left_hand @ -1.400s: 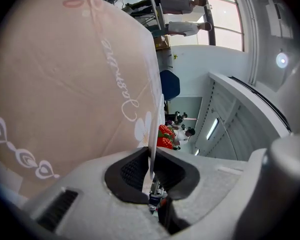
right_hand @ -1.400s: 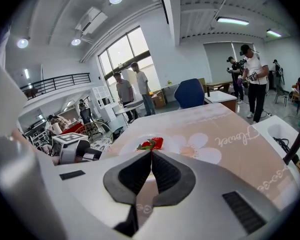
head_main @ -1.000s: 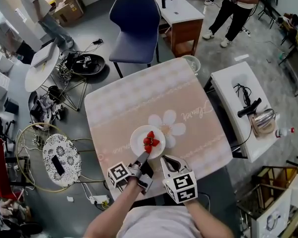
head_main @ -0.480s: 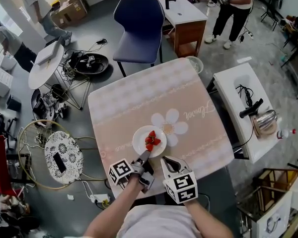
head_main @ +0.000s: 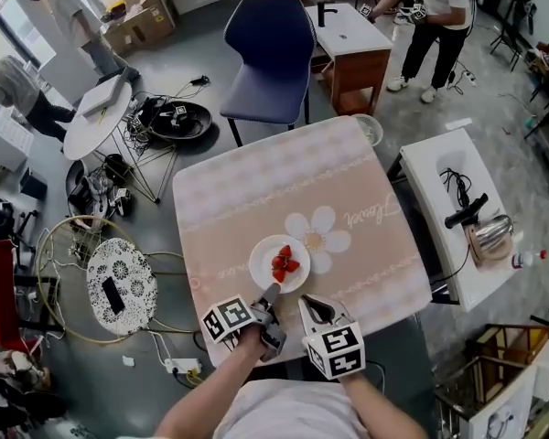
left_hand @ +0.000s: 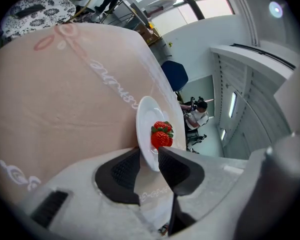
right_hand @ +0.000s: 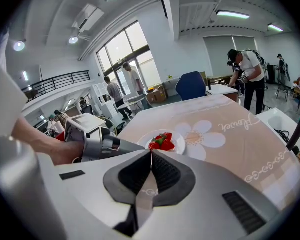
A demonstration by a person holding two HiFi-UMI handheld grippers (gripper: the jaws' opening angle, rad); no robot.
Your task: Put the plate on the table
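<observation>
A white plate (head_main: 263,263) with red strawberries (head_main: 284,263) lies flat on the pink flower-print table (head_main: 256,190), near its front edge. My left gripper (head_main: 272,293) reaches the plate's near rim. In the left gripper view the plate (left_hand: 146,119) has its rim between the jaws. The left gripper (left_hand: 149,156) is opening, with a little room beside the pads. The strawberries (left_hand: 161,134) sit just past the fingertips. My right gripper (head_main: 316,307) hovers at the table's front edge, right of the left one. The right gripper (right_hand: 151,154) is shut on nothing, short of the plate (right_hand: 179,145).
A blue chair (head_main: 267,48) stands at the table's far side, with a wooden desk (head_main: 352,39) behind it. A white side table (head_main: 439,167) with a kettle (head_main: 489,231) is at the right. A patterned round stool (head_main: 119,286) and cables lie at the left. People stand in the background.
The plate stays in the same spot on the table. My left gripper remains at its near rim, and the right gripper has barely moved. The head view has drifted slightly.
</observation>
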